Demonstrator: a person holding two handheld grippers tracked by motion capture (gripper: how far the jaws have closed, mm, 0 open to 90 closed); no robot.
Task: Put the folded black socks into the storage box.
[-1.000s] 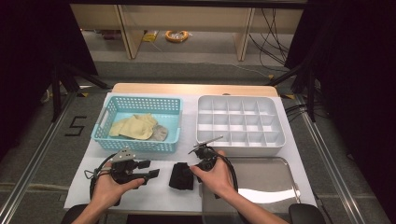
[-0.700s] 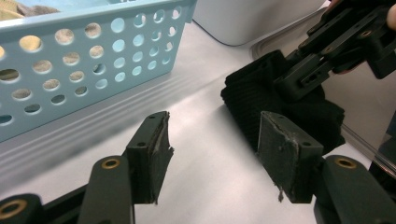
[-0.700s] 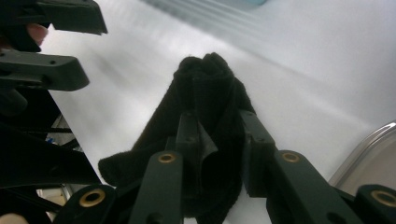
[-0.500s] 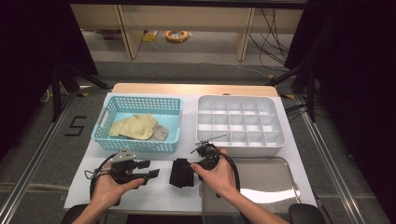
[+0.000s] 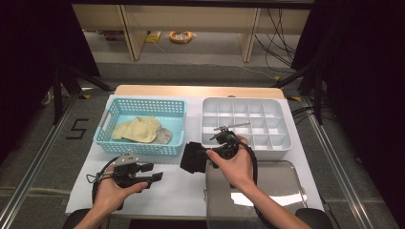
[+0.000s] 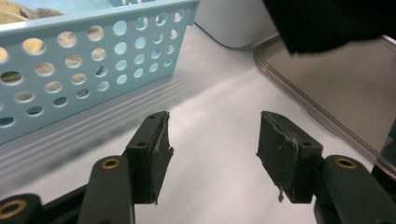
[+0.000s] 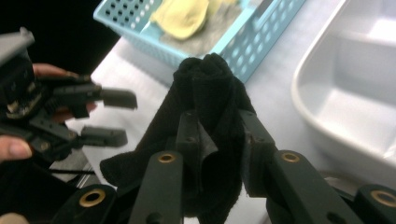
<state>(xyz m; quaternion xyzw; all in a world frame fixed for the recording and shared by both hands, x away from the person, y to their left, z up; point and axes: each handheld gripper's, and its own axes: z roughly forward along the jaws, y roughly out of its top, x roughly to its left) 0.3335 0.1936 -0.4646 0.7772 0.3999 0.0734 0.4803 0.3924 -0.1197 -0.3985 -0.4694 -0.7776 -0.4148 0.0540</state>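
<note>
My right gripper (image 5: 199, 157) (image 7: 218, 140) is shut on a black cloth (image 5: 193, 156) (image 7: 205, 93), bunched between its pads and lifted off the white table, beside the front right corner of the blue basket (image 5: 141, 145). The cloth's lower edge (image 6: 327, 23) hangs into the top right of the left gripper view. My left gripper (image 5: 155, 172) (image 6: 212, 149) is open and empty, low over the table near the front left, with its jaws toward the cloth. It appears again, held by a hand, in the right gripper view (image 7: 114, 116).
The blue basket (image 7: 261, 42) holds yellow and grey cloths (image 5: 141, 130). A white compartment tray (image 5: 274, 143) stands at the back right. A shiny metal tray (image 5: 282, 183) lies at the front right, its rim (image 6: 299, 93) close to the left gripper.
My right gripper has risen with the black cloth and moved toward the basket and tray. The left gripper has stayed in place.
</note>
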